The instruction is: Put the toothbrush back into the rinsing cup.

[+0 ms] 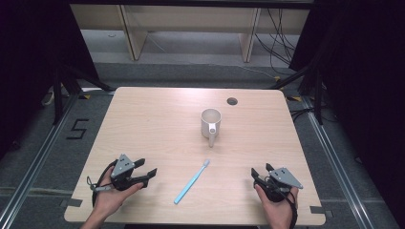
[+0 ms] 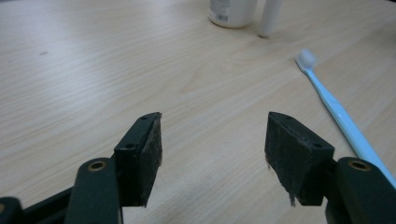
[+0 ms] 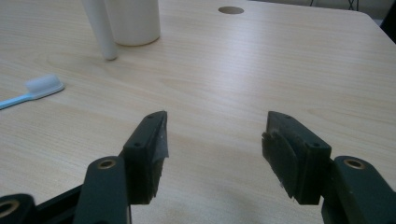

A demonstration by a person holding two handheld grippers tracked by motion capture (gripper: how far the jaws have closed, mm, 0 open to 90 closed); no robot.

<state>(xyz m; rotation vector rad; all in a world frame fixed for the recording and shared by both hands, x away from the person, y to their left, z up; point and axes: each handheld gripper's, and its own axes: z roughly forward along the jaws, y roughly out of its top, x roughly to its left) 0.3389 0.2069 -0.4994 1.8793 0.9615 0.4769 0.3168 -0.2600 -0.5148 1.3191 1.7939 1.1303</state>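
Your left gripper rests at the near left of the pale wooden counter, its fingers spread apart around bare wood. Your right gripper sits at the near right, fingers likewise apart. The light blue plastic toothbrush lies flat between both grippers, touching neither, bristles pointing toward the white ceramic mug standing upright beyond it.

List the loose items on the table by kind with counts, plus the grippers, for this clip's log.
White mug: 1
Light blue toothbrush: 1
Handheld grippers: 2, the left gripper and the right gripper, both open with nothing between the jaws
Total: 4
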